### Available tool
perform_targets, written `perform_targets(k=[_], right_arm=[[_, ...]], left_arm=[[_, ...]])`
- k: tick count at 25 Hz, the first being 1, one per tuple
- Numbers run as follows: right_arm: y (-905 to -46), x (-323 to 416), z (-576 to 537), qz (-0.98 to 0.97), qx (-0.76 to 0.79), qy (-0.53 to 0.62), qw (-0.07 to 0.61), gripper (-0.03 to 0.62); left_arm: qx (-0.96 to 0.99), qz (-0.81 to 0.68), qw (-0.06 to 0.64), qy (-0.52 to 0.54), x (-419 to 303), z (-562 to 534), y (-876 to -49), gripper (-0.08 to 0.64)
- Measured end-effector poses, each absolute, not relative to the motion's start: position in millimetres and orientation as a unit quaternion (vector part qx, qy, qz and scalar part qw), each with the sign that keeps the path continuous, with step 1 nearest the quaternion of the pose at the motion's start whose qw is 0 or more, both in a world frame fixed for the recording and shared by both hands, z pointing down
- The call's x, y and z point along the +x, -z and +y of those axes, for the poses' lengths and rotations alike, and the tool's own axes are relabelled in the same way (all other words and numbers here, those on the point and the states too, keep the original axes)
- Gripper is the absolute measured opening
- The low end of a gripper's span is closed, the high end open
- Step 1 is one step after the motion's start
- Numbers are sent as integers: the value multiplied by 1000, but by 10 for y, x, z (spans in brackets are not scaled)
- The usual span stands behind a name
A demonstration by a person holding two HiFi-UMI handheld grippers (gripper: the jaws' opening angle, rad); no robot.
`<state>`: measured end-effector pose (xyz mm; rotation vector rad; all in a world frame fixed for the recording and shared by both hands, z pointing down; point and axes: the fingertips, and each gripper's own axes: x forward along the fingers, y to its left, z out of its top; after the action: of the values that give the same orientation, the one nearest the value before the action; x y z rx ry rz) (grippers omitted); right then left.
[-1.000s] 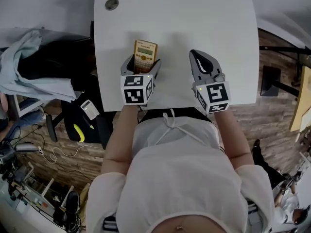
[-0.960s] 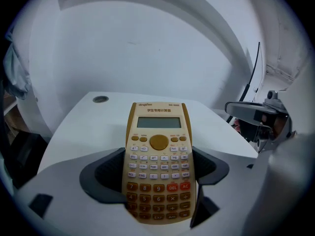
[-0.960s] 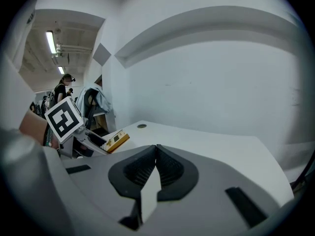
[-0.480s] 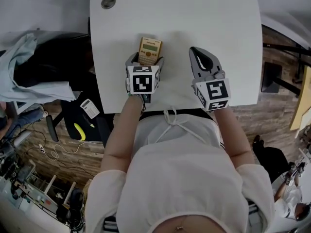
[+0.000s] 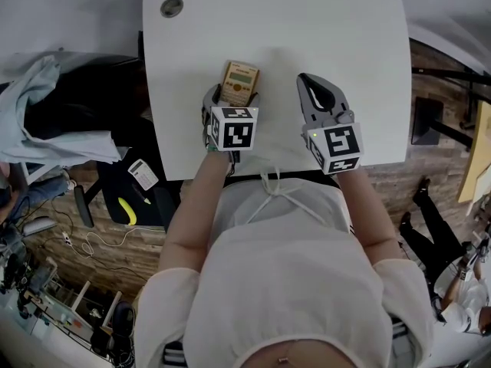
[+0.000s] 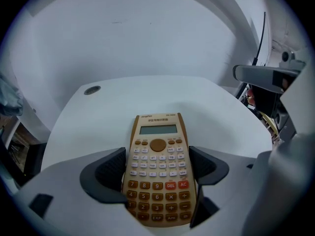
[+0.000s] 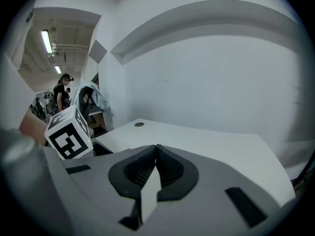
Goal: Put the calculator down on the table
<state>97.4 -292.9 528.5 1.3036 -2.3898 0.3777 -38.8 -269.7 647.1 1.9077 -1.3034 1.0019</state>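
At the white worktop's [image 5: 307, 21] near side, the left tool [image 5: 231, 96] grips the calculator [image 6: 158, 171] by its sides and should lower it flat before releasing; the right tool [image 7: 156, 154] is closed, empty.

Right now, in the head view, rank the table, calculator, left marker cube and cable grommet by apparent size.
1. table
2. left marker cube, only slightly ahead; it is nearer the camera, so this is unsure
3. calculator, partly hidden
4. cable grommet

Overhead view, two low views, shared table [image 5: 330, 37]
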Motion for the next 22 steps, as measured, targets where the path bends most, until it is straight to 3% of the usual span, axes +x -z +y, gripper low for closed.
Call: perform_targets(k=[11,22], right_arm=[[-5174,990,-2711,-855,467,-124,189,3],[-4894,1005,-2582,-870,446,-112,176,5]], left_arm=[[751,-469,309,-348,-339,-2625,-6397,408],[774,-482,288,-291,-361,-2483,-5680,403]])
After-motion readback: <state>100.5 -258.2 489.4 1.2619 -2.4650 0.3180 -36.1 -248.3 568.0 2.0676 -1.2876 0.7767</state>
